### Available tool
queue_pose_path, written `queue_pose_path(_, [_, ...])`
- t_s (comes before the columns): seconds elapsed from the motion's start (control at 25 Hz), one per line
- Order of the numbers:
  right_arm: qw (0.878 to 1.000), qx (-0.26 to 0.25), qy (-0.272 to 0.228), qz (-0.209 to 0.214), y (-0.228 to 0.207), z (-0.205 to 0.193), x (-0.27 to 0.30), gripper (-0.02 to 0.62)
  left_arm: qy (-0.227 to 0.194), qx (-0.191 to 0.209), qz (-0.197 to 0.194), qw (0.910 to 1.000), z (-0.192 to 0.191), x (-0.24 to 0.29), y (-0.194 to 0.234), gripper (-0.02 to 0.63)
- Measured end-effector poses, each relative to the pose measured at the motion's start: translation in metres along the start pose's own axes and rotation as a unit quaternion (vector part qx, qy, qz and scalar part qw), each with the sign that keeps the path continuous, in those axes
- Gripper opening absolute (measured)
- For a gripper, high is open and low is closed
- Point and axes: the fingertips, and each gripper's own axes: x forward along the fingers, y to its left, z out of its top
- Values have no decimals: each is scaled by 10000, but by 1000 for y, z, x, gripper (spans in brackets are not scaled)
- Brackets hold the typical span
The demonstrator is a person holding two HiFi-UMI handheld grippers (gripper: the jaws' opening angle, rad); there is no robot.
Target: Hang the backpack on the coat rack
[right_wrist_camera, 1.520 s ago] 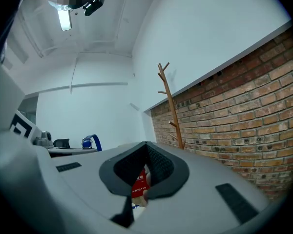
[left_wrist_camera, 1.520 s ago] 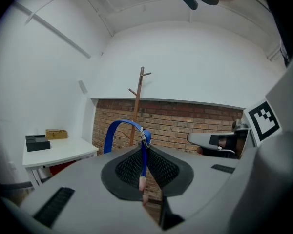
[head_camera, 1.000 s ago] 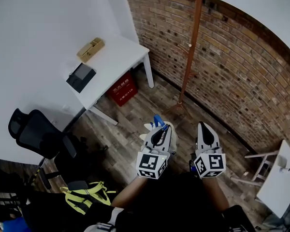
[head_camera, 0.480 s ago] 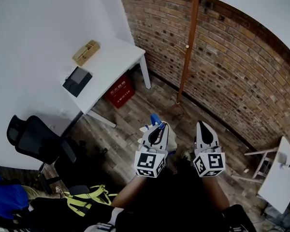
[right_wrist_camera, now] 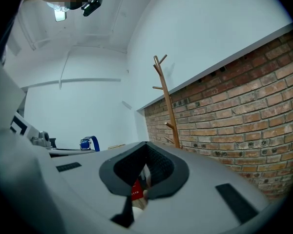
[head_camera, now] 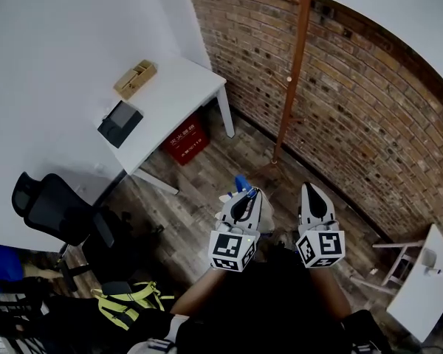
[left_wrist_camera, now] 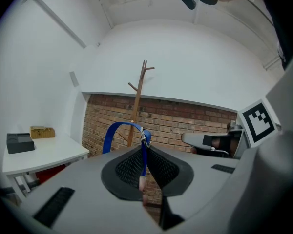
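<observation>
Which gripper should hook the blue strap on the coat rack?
Left. The left gripper is shut on the blue strap, facing the coat rack. The right gripper looks shut and empty.

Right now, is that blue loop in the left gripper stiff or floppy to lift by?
Probably floppy: the blue loop is flat webbing, curving over above the left gripper, whose jaws are shut on it. Likely light by itself. The textured pads pinching it suggest it shouldn't slip easily.
</observation>
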Motion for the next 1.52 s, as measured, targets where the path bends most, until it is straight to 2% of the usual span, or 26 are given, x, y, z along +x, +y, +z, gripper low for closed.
queue_pose_path(0.92, [9986,108,53,507,-82,20,78,12,3,92,517,9986,20,101,7,28])
queue_pose_path(1.24, [9968,28,135,786,-91,21,92,12,70,19,760,9971,15,116,16,28])
queue_pose_path(1.36, [9969,44,177,769,-93,18,98,12,88,13,719,9974,16,122,18,28])
queue_pose_path(1.52, [9975,12,190,681,-92,17,110,12,16,-20,445,9990,20,132,18,28])
